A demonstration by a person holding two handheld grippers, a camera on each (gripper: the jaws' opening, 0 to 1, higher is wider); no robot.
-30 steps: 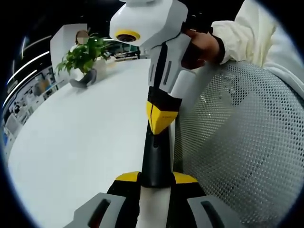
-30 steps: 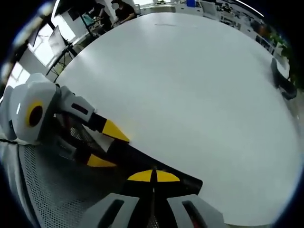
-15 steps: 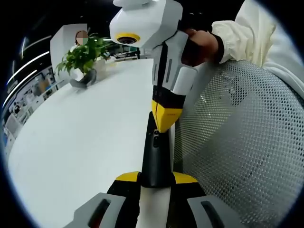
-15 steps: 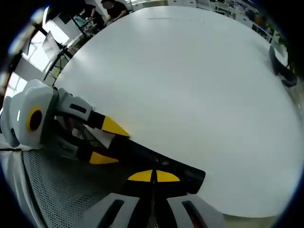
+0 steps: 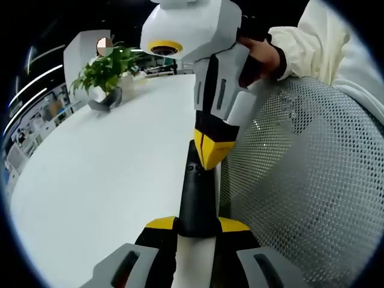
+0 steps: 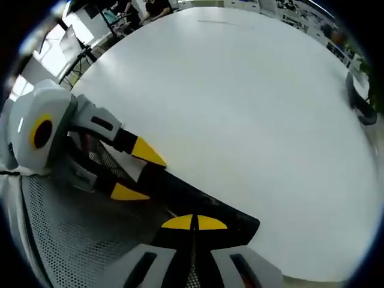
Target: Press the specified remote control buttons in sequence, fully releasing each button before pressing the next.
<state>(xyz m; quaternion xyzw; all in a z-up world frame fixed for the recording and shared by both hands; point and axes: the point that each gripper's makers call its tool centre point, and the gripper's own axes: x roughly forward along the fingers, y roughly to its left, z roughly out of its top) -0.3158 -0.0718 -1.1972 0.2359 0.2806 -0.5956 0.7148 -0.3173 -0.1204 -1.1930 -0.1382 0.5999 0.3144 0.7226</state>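
A long black remote (image 5: 195, 201) points away from me, and my left gripper (image 5: 198, 224) is shut on its near end. My right gripper (image 5: 210, 157) comes down from above with its yellow tips together, their point against the remote's far part beside a small button. In the right gripper view, the right gripper (image 6: 194, 222) is shut with its tips over the remote (image 6: 201, 201). There the left gripper (image 6: 135, 174) reaches in from the left, one yellow tip on each side of the remote. A hand (image 5: 259, 57) in a cream sleeve holds the right gripper.
A large white table (image 5: 108, 174) spreads to the left, with a potted plant (image 5: 107, 75) at its far side. A white mesh chair back (image 5: 306, 180) stands close on the right. Its mesh (image 6: 72, 240) lies below the left gripper. People sit at the table's far end (image 6: 150, 7).
The right gripper has tilted and its shut tips have slid a little down and right along the remote. The left gripper holds the remote still.
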